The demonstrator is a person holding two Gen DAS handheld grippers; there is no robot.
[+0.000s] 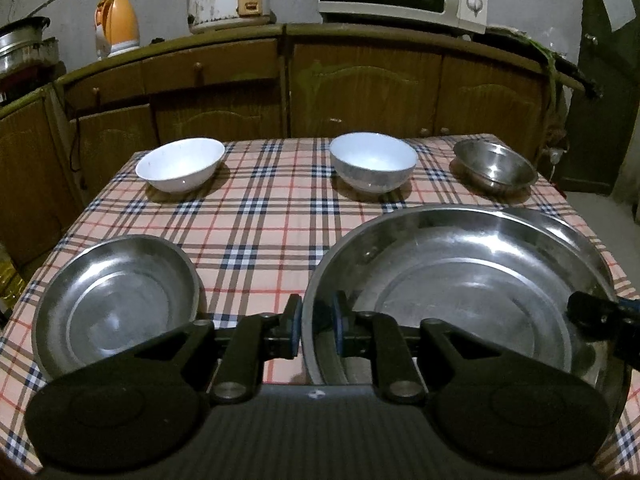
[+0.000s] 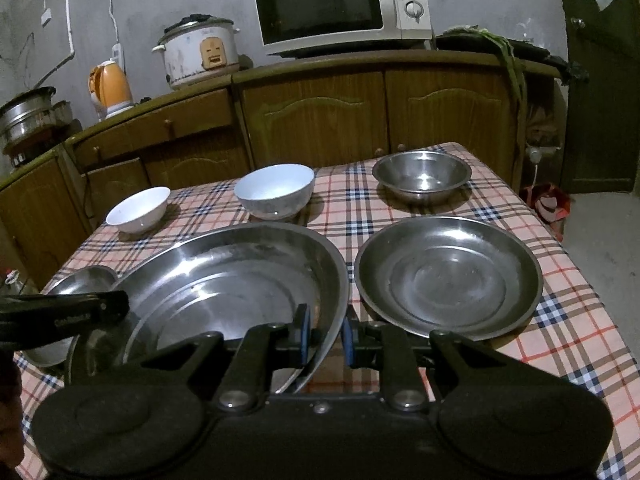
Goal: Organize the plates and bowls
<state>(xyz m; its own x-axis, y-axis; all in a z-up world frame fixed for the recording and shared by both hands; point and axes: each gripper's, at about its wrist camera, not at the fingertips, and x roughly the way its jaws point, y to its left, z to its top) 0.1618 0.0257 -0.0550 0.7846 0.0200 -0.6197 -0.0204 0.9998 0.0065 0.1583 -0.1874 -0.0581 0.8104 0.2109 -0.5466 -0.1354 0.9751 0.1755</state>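
Fingers of the left gripper (image 1: 316,330) and right gripper (image 2: 326,330) are closed on opposite rims of the large steel plate (image 1: 460,280), tilted above the surface (image 1: 256,216). Nothing is stacked yet: two smaller plates and three bowls are still spread apart.

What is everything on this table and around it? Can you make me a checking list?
Surface: table with a plaid tablecloth, wrinkle-free where visible.
Job's things: big steel plate held at both sides; small steel plate to its left; medium steel plate to its right. Back row: white bowl, pale blue bowl, steel bowl, all upright and apart.
Clutter: nothing seen on the table.
Grippers: left gripper straddles the big plate's left rim; right gripper straddles its right rim.
Cables: white cord on the wall above the orange kettle.
Surroundings: wooden cabinets, rice cooker, microwave, steel pots.
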